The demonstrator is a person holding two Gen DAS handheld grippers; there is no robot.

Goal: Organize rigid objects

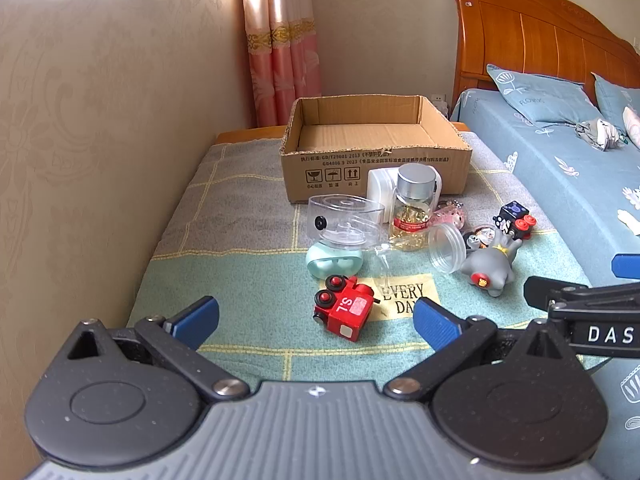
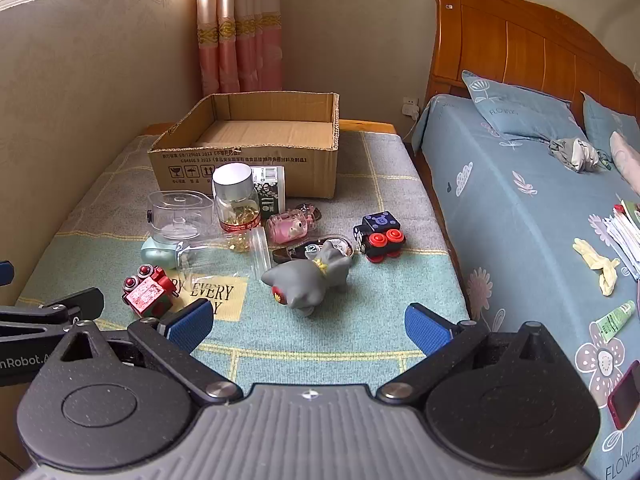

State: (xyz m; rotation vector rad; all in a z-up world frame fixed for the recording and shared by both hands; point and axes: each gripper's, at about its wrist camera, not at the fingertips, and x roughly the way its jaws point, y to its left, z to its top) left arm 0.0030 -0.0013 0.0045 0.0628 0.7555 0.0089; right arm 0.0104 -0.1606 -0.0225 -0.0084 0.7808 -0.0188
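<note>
Both tools are spread wide and hold nothing. The left gripper point(image 1: 316, 320) hovers low in front of the red toy train point(image 1: 345, 309); the right gripper point(image 2: 310, 326) hovers in front of the grey toy animal point(image 2: 310, 280).

**Object locations.** The items to be sorted lie in a loose cluster on the blanket point(image 2: 320, 344), between the grippers and the open cardboard box point(image 1: 374, 148). The box appears empty, so sorting has not begun. The cluster includes a silver-capped bottle of yellow capsules point(image 1: 412, 208), a clear jar lying on its side point(image 1: 420, 256), a clear container on a mint base point(image 1: 340, 236), a black toy train with red wheels point(image 2: 380, 236) and a pink item point(image 2: 290, 228), possibly a small case; its form is not clear.

**Hazards.**
- The clear jar lies on its side and touches or nearly touches neighbouring items. A nudge is likely to make it roll.
- The capsule bottle stands upright just beside the box wall. A finger passing close could tip it.
- The wheeled trains may roll away as the fingers close.
- The two grippers work side by side; simultaneous reaches toward the centre risk collision.

**Surface and room.** The blanket is a soft checked textile over a wooden-edged platform; it gives under pressure. A padded beige wall point(image 1: 112, 120) bounds the left side, a bed point(image 2: 520, 208) with a wooden headboard the right, and a pink curtain point(image 2: 236, 24) hangs behind.
</note>
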